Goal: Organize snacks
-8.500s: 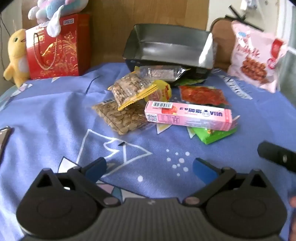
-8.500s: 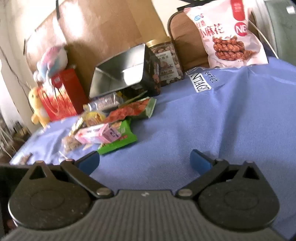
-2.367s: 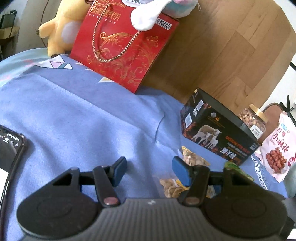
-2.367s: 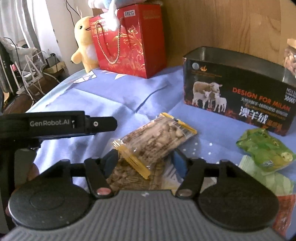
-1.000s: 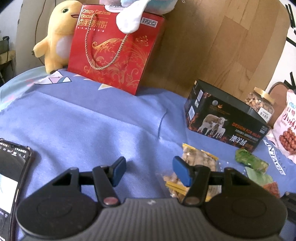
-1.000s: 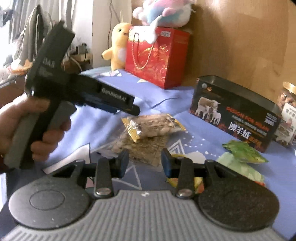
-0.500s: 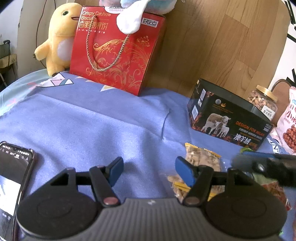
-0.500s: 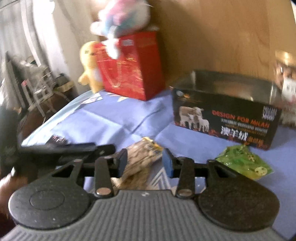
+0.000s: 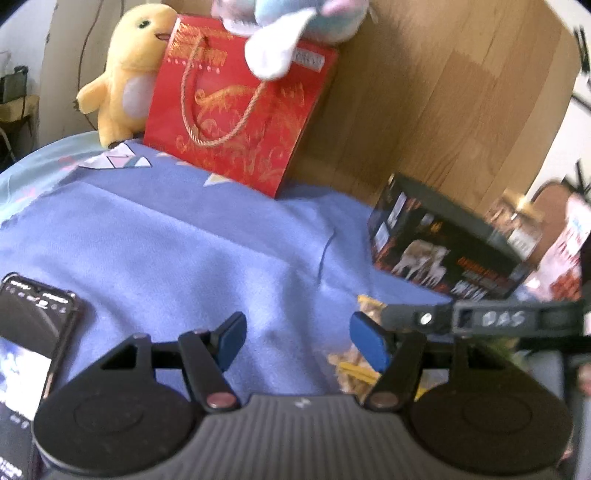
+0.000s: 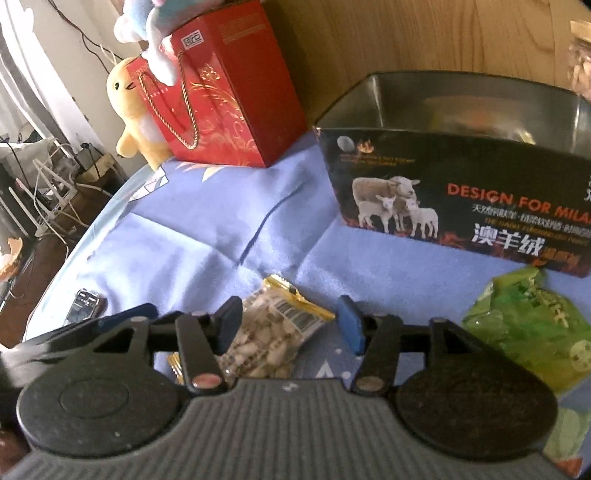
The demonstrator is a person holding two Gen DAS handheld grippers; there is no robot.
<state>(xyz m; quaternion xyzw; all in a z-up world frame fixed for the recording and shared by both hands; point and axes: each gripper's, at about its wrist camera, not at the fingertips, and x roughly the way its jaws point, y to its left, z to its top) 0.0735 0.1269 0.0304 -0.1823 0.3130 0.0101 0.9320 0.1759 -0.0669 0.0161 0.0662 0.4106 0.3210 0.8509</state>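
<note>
The clear nut packet [image 10: 273,328] with the yellow crimped ends lies on the blue cloth [image 10: 207,236], just in front of the black sheep-printed tin [image 10: 454,192]. It now sits between the fingers of the right gripper [image 10: 288,325]. Half a second ago those fingers stood closer together around the same packet; they have just been opening, and now they stand apart, the left pad at the packet's edge and the right pad clear of it. I judge this as lining up for a pinch, not a grip yet, so the packet is not on its way to the tin.

The tin is open at the top, with something pale and blurred inside. A green packet [image 10: 532,332] lies to the right, near the tin's front wall.

The left gripper [image 9: 295,343] hangs with its jaws apart over bare cloth and holds nothing. In its view the right tool's black bar [image 9: 487,317] crosses in front of the nut packet [image 9: 354,354], where a second ago that space was free.

Further out, a phone [image 9: 33,339] lies at the left on the cloth. Behind stand a red gift bag [image 9: 240,110], a yellow plush duck [image 9: 129,70], a pastel plush toy [image 9: 288,29] on top of the bag, a wooden board [image 9: 443,92], and a jar of nuts [image 9: 517,225] beyond the tin. Cables [image 10: 55,177] lie beside the table.
</note>
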